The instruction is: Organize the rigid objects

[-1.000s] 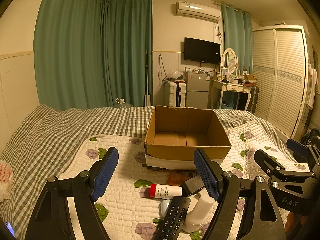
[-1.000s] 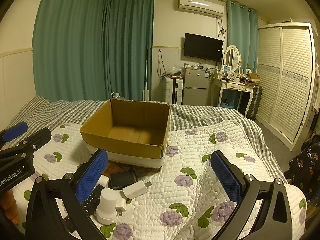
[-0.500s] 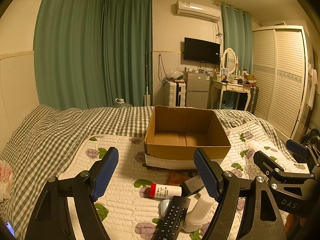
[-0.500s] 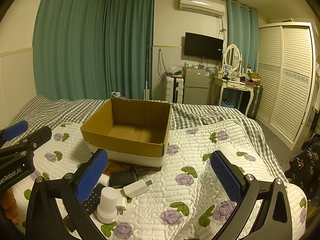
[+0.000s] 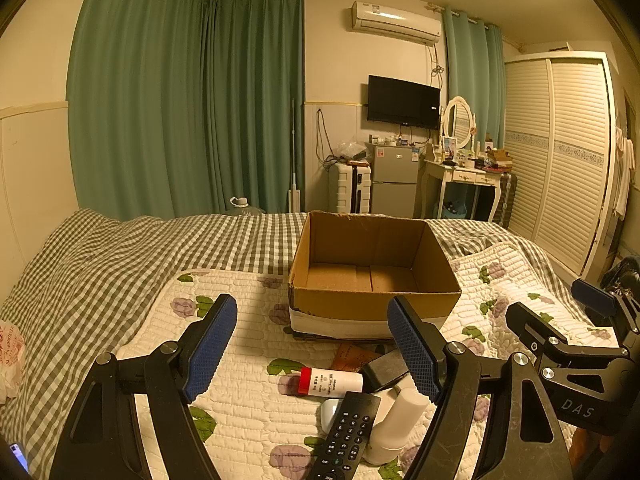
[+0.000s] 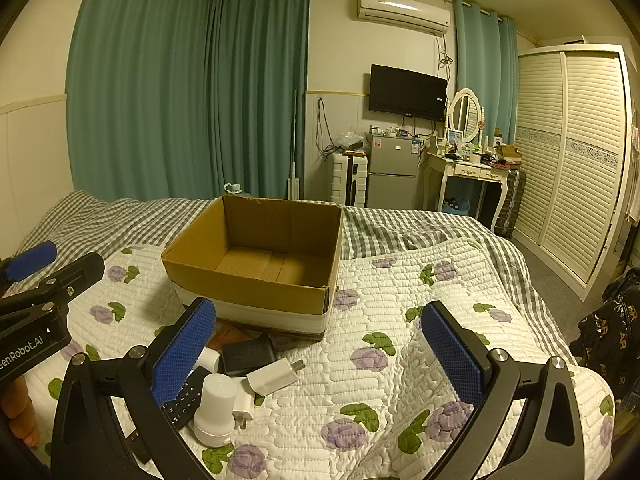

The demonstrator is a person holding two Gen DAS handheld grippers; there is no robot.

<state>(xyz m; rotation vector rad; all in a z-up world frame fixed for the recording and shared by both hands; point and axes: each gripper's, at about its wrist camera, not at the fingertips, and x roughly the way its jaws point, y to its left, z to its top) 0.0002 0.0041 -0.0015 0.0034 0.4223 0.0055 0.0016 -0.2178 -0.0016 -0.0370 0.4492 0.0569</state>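
Observation:
An open, empty cardboard box [image 5: 374, 268] [image 6: 256, 256] stands on the quilted bed. In front of it lies a cluster of small objects: a white tube with a red cap [image 5: 330, 381], a black remote [image 5: 346, 436] [image 6: 182, 400], a white cylindrical bottle [image 5: 394, 420] [image 6: 216, 408], a black adapter [image 5: 386, 366] [image 6: 248, 354], a white charger plug [image 6: 274, 376] and a brown wallet [image 5: 354, 356]. My left gripper [image 5: 312, 348] is open and empty, above and just short of the cluster. My right gripper [image 6: 320, 352] is open and empty, to the right of the cluster.
The floral quilt [image 6: 400, 360] lies over a checked blanket [image 5: 100, 272]. The other gripper shows at each view's edge: the right one [image 5: 568, 344], the left one [image 6: 36, 300]. Beyond the bed are a fridge [image 6: 390, 172], a dressing table [image 6: 472, 176] and a wardrobe [image 6: 572, 160].
Almost nothing has changed. Both grippers stay open and nearly still; the right view has drifted very slightly.

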